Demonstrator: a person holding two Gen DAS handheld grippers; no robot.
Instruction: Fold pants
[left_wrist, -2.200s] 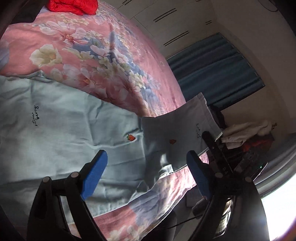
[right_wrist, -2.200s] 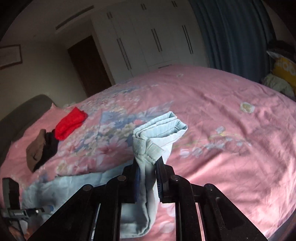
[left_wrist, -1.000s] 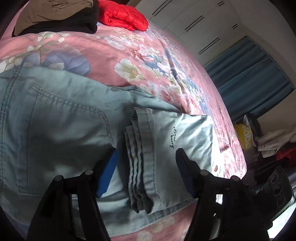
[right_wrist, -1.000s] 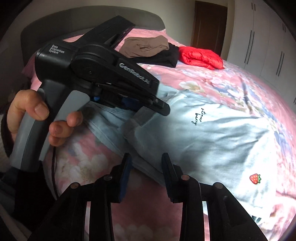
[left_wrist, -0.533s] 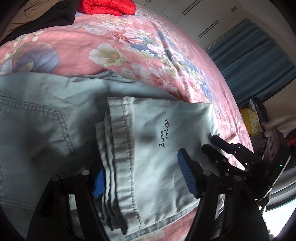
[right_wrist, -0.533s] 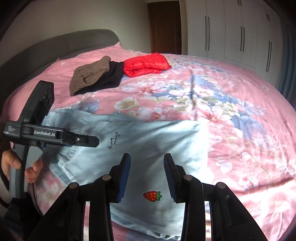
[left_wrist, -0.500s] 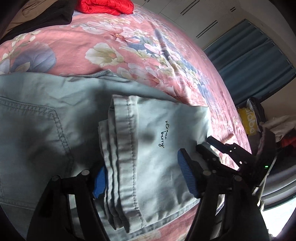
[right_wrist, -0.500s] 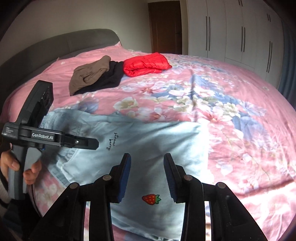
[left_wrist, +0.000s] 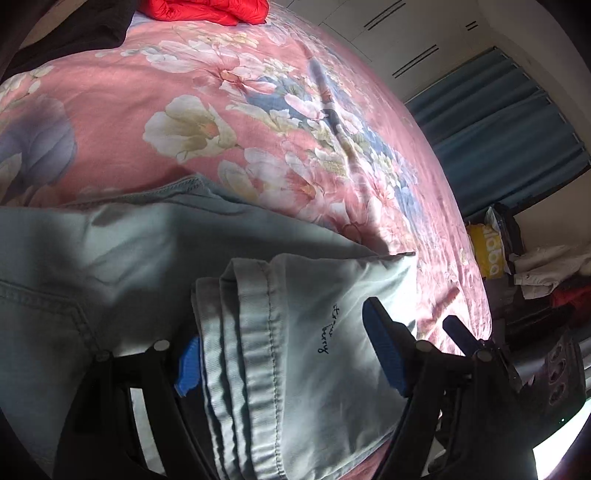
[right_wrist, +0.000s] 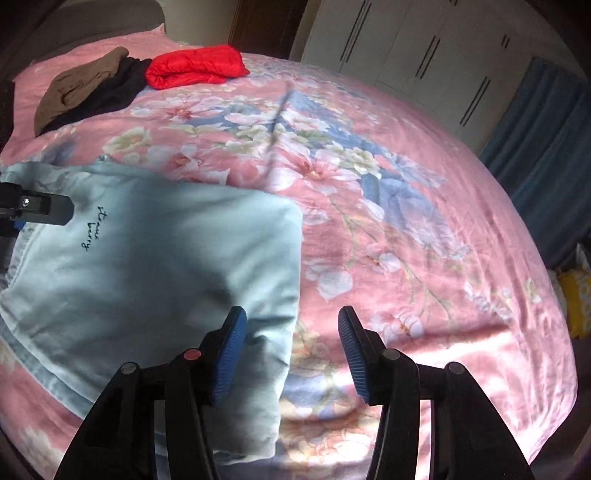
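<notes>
Pants (left_wrist: 303, 332) folded on a floral bed (right_wrist: 369, 184); left gripper (left_wrist: 284, 354) spread wider around the cuffs, right gripper (right_wrist: 291, 354) widening, empty.

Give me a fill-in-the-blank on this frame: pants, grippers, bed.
1. The pants are light ____.
2. The jaws of the right gripper stand ____, nothing between the pads.
3. The folded jacket near the headboard is ____.
4. The left gripper straddles the pants' stacked ____ end.

Missing: blue; open; red; hem
</notes>
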